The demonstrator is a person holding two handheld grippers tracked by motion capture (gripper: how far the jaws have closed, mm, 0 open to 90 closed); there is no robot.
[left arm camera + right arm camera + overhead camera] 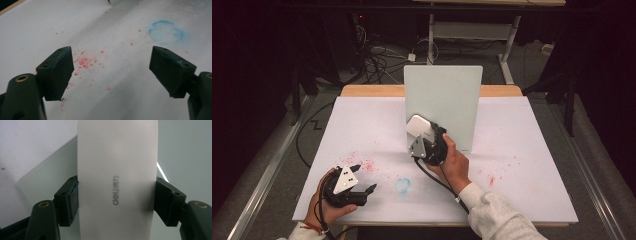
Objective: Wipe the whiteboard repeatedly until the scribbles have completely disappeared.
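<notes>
A pale grey-green board stands upright at the middle back of the white-covered table. My right gripper is shut on a white block eraser and holds it against the lower left of the board's face. In the right gripper view the eraser, printed "deli", fills the gap between the jaws of that gripper, with the board right behind it. My left gripper hovers open near the table's front left, nothing between its fingers.
Red specks lie scattered on the sheet under the left gripper, and more lie at the right. A faint blue ring marks the sheet near the front middle. Cables and table legs lie on the floor beyond the far edge.
</notes>
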